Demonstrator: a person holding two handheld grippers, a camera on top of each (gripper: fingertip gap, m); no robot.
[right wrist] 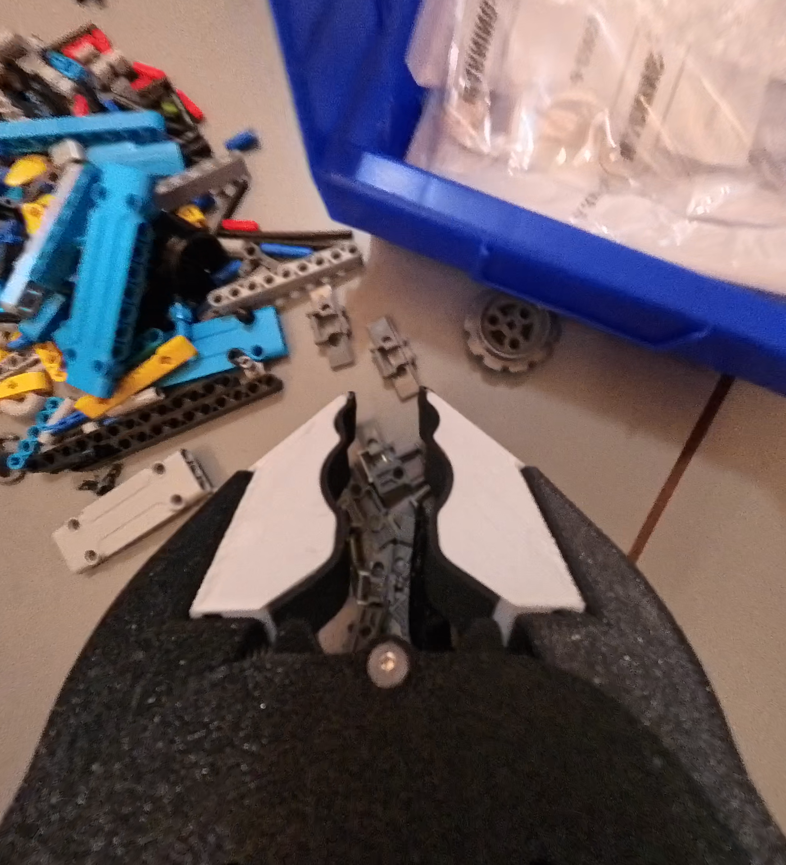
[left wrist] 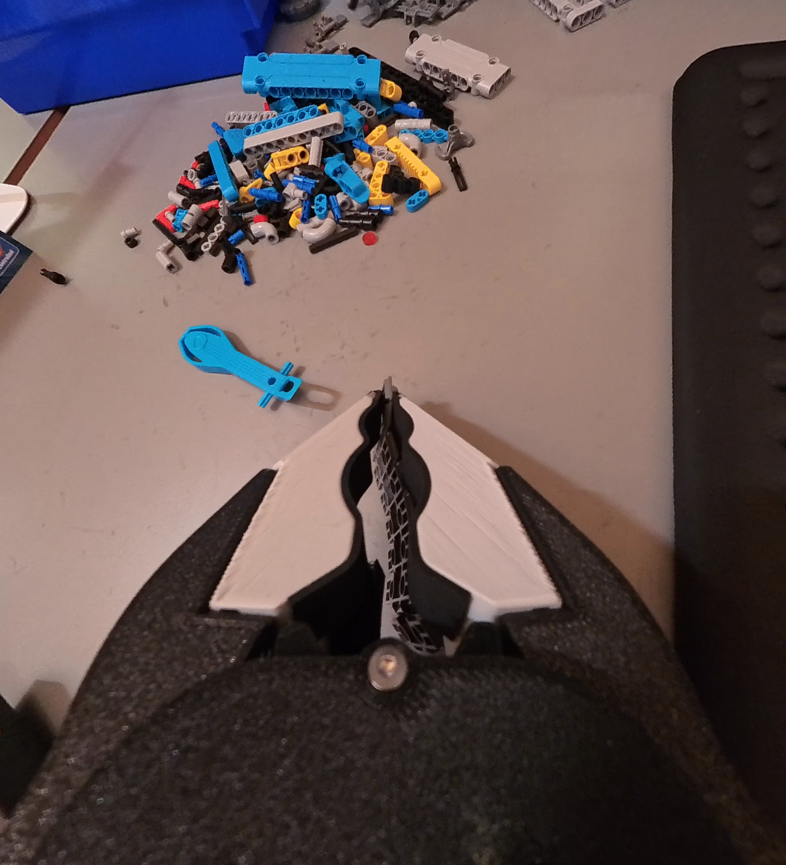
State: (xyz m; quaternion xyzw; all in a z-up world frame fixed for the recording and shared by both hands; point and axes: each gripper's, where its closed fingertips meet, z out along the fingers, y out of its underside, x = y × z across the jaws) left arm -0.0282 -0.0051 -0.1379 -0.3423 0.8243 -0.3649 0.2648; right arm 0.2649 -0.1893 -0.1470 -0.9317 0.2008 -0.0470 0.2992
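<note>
The right wrist view is blurred throughout, so the heap of plastic building pieces (right wrist: 100,262) at the left of the frame shows mostly as colours: cyan beams, yellow strips, a long black holed beam along its lower edge. The frame's left edge cuts the heap off. The right gripper (right wrist: 386,398) has its tips apart, yet a dark grey chain of track links (right wrist: 381,515) sits gripped between the wavy black inner pads further back; its lower end is hidden behind the gripper body. Two loose grey links (right wrist: 393,358) lie just beyond the tips, and a grey toothed wheel (right wrist: 510,332) is partly tucked under the blue bin (right wrist: 568,276) at upper right. Crinkled clear bags (right wrist: 639,117) fill the bin, cut off by the frame. A pale grey panel (right wrist: 129,512) lies flat at lower left.

In the sharper left wrist view, the left gripper (left wrist: 387,393) is clamped on a thin black lattice-patterned strip (left wrist: 398,505) standing edge-on between its white ribbed fingers (left wrist: 297,510). A flat cyan spoon-shaped piece (left wrist: 236,360) lies on the grey table (left wrist: 522,304) just left of the tips. A black studded mat (left wrist: 756,327) runs down the right side, cut off by the frame.
</note>
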